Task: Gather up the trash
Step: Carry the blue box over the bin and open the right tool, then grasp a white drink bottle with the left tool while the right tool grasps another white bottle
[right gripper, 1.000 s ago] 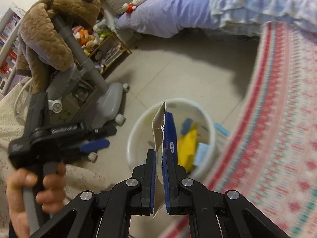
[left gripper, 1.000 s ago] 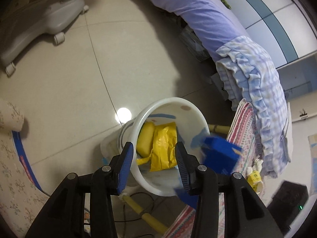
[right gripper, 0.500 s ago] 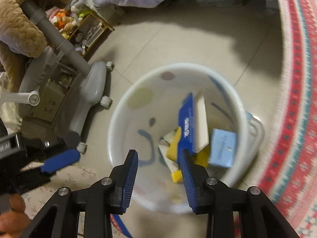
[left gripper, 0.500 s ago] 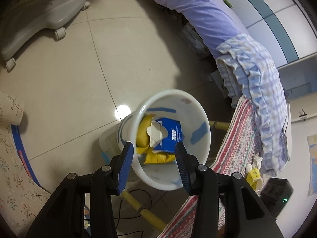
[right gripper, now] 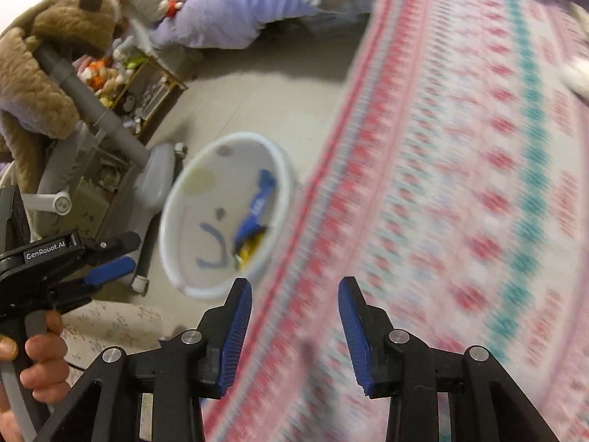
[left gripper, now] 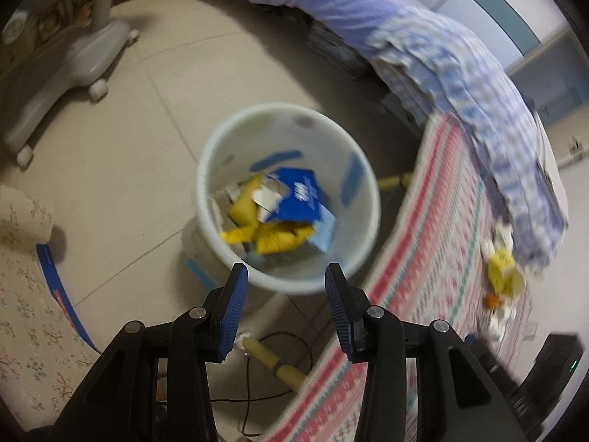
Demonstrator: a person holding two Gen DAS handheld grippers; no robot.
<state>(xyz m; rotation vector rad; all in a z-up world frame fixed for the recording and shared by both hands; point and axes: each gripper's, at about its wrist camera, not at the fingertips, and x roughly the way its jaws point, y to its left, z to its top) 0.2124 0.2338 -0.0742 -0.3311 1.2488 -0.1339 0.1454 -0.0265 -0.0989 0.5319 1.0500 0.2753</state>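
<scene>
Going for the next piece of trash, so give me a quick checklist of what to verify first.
1. Right tool empty: ok, jaws have just been opening, nothing between them.
2. Left tool empty: ok, open.
3. Blue box inside the bin: ok.
4. Bin upright: ok.
5. More trash in view: ok, yellow cup on the rug.
6. Cup's contents: cannot tell, blurred.

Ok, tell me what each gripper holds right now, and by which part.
Nothing. The left gripper and right gripper both have empty, open jaws. The blue box lies in the white bin.
</scene>
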